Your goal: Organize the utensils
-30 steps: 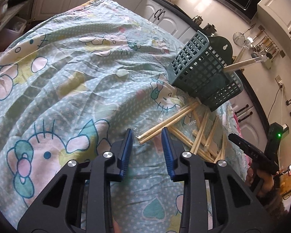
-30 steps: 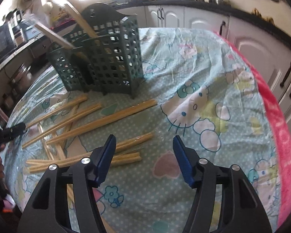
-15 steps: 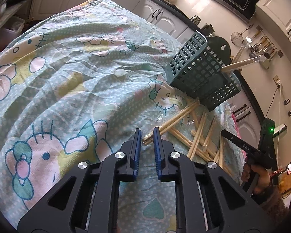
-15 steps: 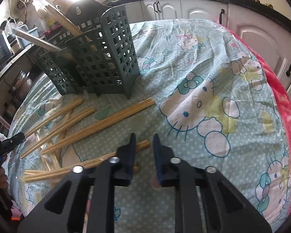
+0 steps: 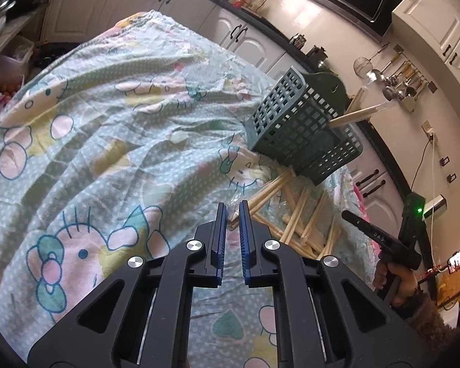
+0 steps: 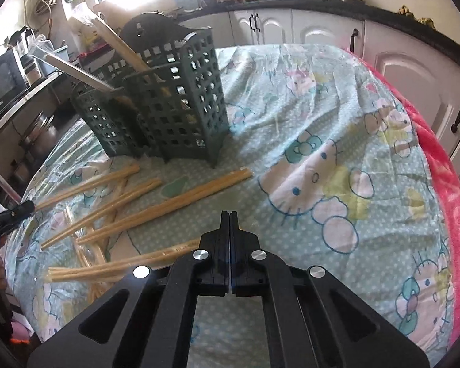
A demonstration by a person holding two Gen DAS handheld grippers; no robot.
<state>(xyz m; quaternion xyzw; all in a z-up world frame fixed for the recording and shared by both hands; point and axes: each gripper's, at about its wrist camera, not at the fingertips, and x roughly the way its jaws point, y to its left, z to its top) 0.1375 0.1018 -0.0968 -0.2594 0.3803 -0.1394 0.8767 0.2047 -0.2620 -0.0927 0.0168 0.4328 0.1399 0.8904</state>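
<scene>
Clearly, both grippers are hovering with nothing held: the right gripper (image 6: 229,214) is keeping its fingers pressed together over the cartoon-printed cloth on the tabletop (image 6: 337,141), and the left gripper (image 5: 233,211) is leaving only a narrow gap at the tip of one pale wooden chopstick (image 5: 262,193). The others are lying crossed beside the dark green slotted plastic holder (image 6: 181,98), so a careless pinch risks dragging several chopsticks, snagging the wrinkled cloth, or tipping the holder.
</scene>
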